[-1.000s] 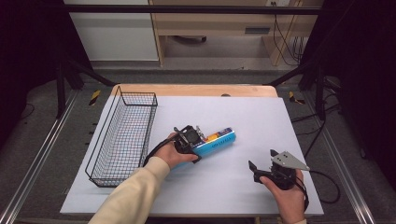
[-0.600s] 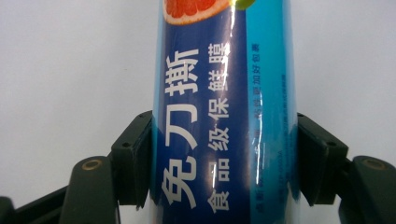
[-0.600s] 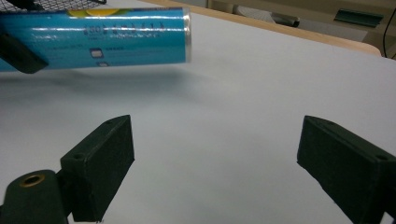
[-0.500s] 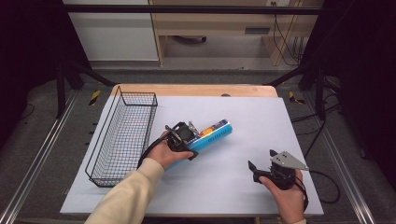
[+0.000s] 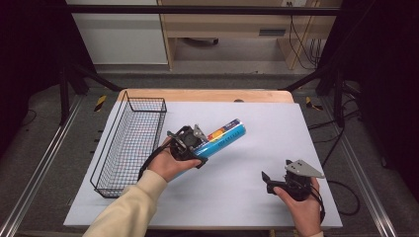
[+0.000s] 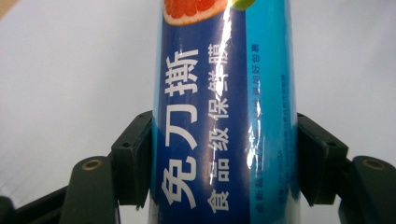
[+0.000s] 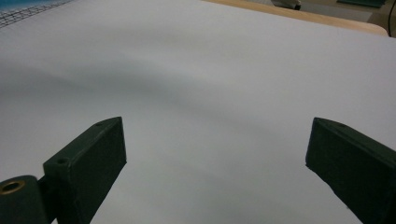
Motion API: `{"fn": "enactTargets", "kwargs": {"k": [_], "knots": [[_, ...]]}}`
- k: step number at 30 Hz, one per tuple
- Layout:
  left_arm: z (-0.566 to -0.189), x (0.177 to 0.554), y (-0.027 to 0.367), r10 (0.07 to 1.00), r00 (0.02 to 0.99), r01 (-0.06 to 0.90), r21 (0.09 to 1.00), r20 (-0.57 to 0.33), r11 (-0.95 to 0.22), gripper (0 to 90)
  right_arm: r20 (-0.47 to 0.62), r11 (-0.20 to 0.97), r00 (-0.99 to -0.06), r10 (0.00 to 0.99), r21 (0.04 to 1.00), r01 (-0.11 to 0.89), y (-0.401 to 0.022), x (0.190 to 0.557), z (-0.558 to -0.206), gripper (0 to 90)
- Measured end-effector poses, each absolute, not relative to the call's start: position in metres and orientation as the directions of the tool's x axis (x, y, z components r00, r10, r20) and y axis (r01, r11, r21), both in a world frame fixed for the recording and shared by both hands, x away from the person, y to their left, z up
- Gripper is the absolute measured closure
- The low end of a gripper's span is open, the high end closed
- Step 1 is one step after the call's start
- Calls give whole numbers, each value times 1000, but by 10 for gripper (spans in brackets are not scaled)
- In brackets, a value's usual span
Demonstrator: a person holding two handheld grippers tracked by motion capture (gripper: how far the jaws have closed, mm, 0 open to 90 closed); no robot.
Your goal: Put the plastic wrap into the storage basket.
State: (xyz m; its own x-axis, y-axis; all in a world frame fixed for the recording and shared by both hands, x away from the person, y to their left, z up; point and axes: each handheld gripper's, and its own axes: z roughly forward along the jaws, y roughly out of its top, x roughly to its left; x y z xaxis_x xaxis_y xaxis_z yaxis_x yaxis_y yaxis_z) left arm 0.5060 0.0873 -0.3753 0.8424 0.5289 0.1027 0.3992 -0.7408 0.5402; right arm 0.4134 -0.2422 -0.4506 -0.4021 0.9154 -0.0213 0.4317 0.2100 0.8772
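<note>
- Two grippers are sitting over a white sheet (image 5: 257, 148) that's covering most of the wooden table (image 5: 207, 95).
- Left gripper (image 5: 197, 143) is clamping a blue tube (image 5: 225, 138), jaws pressing on both sides of it. In the left gripper view the tube (image 6: 224, 116) is running straight up between the jaws, with white Chinese lettering and a slice of orange fruit printed near the top.
- From the high view, the tube is angling up and to the right from the left hand (image 5: 170, 160), roughly mid-table, just right of the wire basket (image 5: 129, 143). Can't really tell whether it's lifted off the sheet or resting on it.
- The basket is sitting along the left edge of the sheet, long side running away from the person, and it's looking empty.
- Right gripper (image 5: 269, 180) is hanging out near the front right corner, well apart from the tube, held in the right hand (image 5: 301, 207).
- In the right gripper view its jaws are spread wide with just the white sheet (image 7: 210, 93) between them, so it's gripping nothing.
</note>
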Motion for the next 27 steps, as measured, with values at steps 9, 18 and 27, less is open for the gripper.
{"fn": "enactTargets", "kwargs": {"k": [9, 18, 27], "knots": [[-346, 486, 98, 550, 823, 393, 557, 142, -732, 321, -16, 188, -346, 938, 862, 470, -243, 417, -454, 56], [-332, 470, 110, 563, 812, 397, 561, 156, -727, 321, -14, 178, -334, 942, 866, 467, -245, 417, -452, 74], [-319, 457, 113, 568, 808, 396, 570, 155, -720, 321, -9, 173, -330, 944, 865, 471, -244, 416, -453, 91]]}}
